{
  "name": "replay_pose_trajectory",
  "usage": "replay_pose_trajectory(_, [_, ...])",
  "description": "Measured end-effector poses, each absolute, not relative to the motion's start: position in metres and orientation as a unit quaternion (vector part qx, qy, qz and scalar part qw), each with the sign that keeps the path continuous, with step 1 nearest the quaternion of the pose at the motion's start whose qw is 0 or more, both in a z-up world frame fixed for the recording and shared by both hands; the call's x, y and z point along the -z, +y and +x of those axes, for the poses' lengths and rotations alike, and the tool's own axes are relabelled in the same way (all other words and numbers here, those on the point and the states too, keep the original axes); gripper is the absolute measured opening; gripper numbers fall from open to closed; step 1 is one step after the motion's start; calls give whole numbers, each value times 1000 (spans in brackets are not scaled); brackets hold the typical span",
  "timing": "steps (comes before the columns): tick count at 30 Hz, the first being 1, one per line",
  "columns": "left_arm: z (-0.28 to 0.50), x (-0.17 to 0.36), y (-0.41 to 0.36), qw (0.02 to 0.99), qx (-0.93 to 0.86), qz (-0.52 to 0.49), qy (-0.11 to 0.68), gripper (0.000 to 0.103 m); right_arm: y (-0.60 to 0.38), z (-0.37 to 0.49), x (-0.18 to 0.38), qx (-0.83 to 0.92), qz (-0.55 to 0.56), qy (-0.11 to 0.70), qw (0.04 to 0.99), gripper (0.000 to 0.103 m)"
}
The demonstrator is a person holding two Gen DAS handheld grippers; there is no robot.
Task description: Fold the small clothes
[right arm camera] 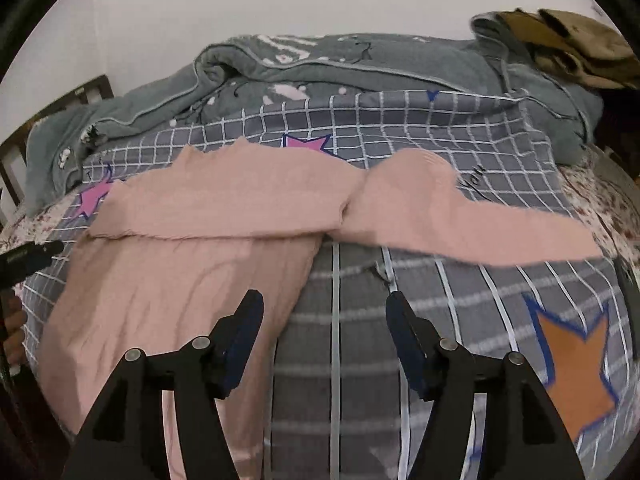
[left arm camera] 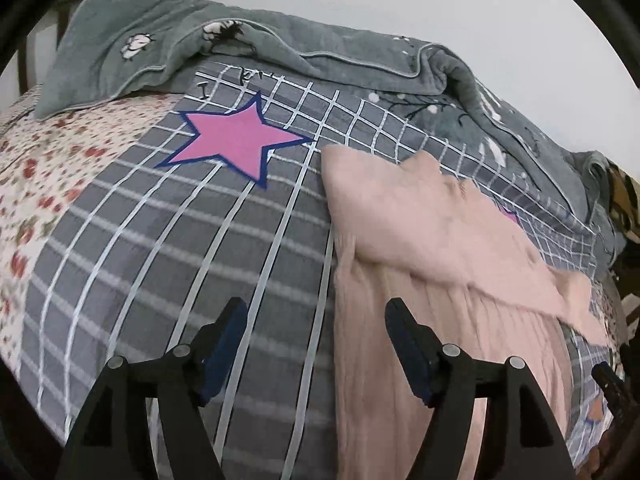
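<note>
A pale pink knit sweater [left arm camera: 432, 264] lies flat on the grey checked bed cover [left arm camera: 180, 248], with one sleeve folded across its body. In the right wrist view the same sweater [right arm camera: 192, 272] has its left sleeve laid over the chest and its other sleeve [right arm camera: 460, 220] stretched out to the right. My left gripper [left arm camera: 316, 308] hovers open over the sweater's left edge, nothing between its fingers. My right gripper [right arm camera: 324, 304] is open above the sweater's right hem edge, also empty.
A grey-green quilt [left arm camera: 280, 52] is bunched along the back of the bed by the white wall. A floral sheet [left arm camera: 36, 184] shows at the left. Brown patterned fabric [right arm camera: 572, 40] lies at the far right. The other gripper's tip [right arm camera: 32, 256] and a hand show at left.
</note>
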State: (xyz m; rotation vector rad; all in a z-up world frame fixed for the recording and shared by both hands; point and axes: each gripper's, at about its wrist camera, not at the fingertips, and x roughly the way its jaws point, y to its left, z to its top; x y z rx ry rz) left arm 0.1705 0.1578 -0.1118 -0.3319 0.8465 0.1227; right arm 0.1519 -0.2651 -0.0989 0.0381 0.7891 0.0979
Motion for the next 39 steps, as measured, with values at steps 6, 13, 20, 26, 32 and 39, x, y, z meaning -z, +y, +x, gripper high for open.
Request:
replay_pose_trajectory(6, [121,114,154,898,-49,-154,410,70,-258,106,102,-79,13,384,920,63])
replay_pose_trajectory(13, [72,136,140,894,-14,-153,422,70,-246,60,119,-107,9,384,917,63])
replay_pose_trajectory(20, [43,155,128,889,16,-150,432,70,-236,30,137,-134,7,389,911,63])
replay_pose_trajectory(26, [43,171,122,878,14,-152,453,68,-223,24,155,-150,15,408,900,63])
replay_pose_trajectory(32, [44,170,117,876,24,-148,458,30,-207,30,177,-122,-26,437,891,52])
replay_pose_trajectory(39, [31,150,110,890,29,-111,441,8,-236,10,158,-145,7,397,906,5])
